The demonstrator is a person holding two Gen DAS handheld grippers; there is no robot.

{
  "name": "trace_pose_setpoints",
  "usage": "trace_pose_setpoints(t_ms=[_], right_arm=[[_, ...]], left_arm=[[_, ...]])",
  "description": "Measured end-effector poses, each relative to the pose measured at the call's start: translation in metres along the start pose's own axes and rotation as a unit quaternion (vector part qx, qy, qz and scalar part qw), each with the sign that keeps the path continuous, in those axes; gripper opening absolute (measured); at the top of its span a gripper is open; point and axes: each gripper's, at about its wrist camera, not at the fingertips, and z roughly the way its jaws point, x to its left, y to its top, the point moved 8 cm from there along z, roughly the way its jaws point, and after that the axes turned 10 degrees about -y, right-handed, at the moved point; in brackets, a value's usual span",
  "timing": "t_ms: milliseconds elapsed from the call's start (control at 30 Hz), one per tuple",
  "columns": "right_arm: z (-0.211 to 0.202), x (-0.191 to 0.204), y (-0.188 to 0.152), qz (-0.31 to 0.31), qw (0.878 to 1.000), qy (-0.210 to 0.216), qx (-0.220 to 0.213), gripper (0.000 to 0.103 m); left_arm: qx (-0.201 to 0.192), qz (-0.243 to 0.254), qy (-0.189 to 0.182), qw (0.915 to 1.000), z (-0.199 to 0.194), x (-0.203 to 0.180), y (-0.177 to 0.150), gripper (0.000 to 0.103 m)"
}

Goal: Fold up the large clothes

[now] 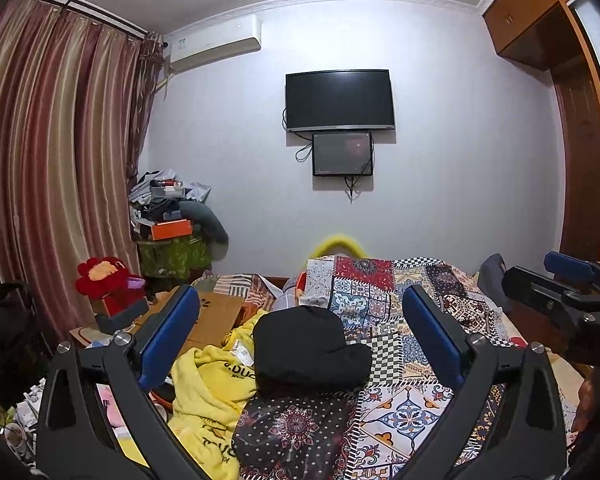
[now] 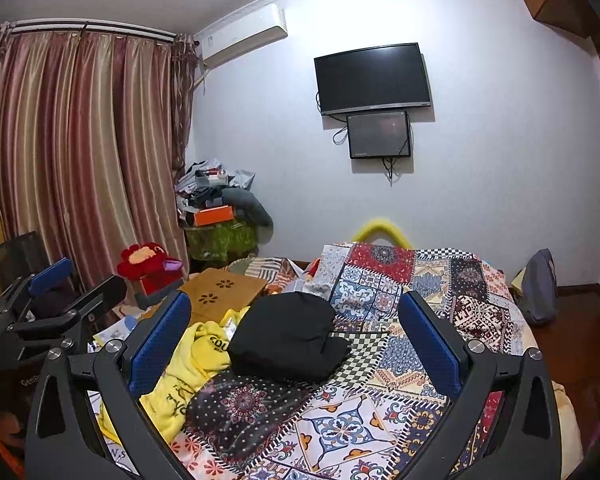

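Observation:
A black garment point(image 1: 308, 350) point(image 2: 286, 338) lies folded into a compact bundle on the patchwork bedspread point(image 1: 396, 304) point(image 2: 420, 304). A crumpled yellow garment point(image 1: 208, 392) point(image 2: 180, 376) with black lettering lies to its left. My left gripper point(image 1: 300, 316) is open, held above the bed with the black bundle between and beyond its blue pads point(image 1: 170, 328), not touching it. My right gripper point(image 2: 294, 320) is open too, also above the bundle. In the left wrist view the right gripper point(image 1: 560, 280) shows at the right edge; in the right wrist view the left gripper point(image 2: 60, 284) shows at the left.
A wooden lap desk point(image 2: 224, 292) and a red plush toy point(image 2: 150, 264) sit left of the bed. A cluttered stand point(image 2: 216, 216) is in the corner by the curtains point(image 2: 80, 152). A TV point(image 2: 374, 78) hangs on the far wall. A grey bag point(image 2: 538, 286) rests right of the bed.

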Motion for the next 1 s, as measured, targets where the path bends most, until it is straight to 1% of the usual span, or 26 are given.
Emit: trace_pose_setpoints(t_ms=[667,1000], right_arm=[[0.0028,0.0018,-0.0042,0.003,1.000,0.003,0.008,0.103],[0.0053,-0.0015,-0.0038,0.004,1.000,-0.008,0.008,0.103]], left_arm=[[0.011,-0.007,-0.007,0.9999,0.0046,-0.0003,-0.0053,0.102],[0.013,-0.014,-0.009,0.9998,0.0061,0.0023,-0.0075,0.102]])
